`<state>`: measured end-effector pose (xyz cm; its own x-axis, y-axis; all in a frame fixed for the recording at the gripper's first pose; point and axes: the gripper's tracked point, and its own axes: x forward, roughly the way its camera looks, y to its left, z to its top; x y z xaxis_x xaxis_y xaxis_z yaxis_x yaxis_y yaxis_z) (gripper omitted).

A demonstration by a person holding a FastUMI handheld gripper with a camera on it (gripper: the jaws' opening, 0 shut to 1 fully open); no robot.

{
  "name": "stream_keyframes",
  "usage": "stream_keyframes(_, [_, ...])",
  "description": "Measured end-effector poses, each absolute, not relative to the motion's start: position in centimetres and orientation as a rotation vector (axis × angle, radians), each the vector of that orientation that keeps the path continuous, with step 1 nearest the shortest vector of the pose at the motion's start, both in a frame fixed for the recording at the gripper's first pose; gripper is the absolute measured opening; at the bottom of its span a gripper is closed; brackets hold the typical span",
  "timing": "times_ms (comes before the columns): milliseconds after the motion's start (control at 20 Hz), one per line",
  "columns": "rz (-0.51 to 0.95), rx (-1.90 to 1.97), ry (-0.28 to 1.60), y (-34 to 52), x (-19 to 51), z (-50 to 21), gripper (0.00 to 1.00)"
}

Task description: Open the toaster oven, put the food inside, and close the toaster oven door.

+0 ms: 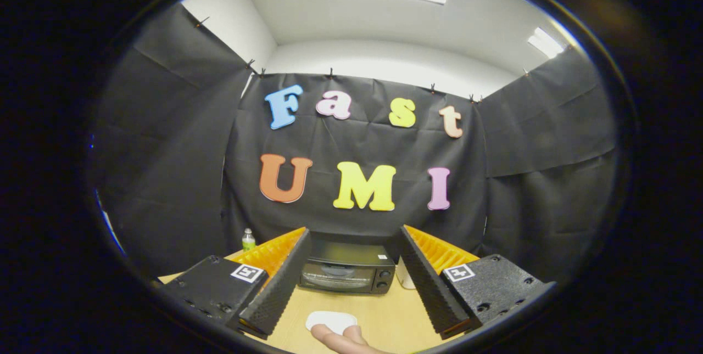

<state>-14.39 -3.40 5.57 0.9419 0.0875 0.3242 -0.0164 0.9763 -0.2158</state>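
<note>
A black toaster oven [347, 267] stands on the wooden table [384, 313] against the back wall, its glass door closed and its knobs on the right side. It shows beyond and between my two fingers. My gripper [354, 244] is open and holds nothing. On the table just ahead of the fingers lies a white, flat, rounded item [331, 321], which may be the food or its plate. A person's hand [343, 341] touches its near edge.
A small clear bottle with a green label [249, 239] stands at the back left of the table. A white object [405, 278] sits right of the oven, partly hidden by my right finger.
</note>
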Motion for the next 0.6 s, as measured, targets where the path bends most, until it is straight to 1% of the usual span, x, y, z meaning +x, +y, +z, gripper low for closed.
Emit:
stream_keyframes(350, [0.122,-0.175,-0.273,-2.1,-14.2,3.7,1.00])
stream_keyframes(600, [0.143,-0.157,-0.255,-2.1,-14.1,3.2,1.00])
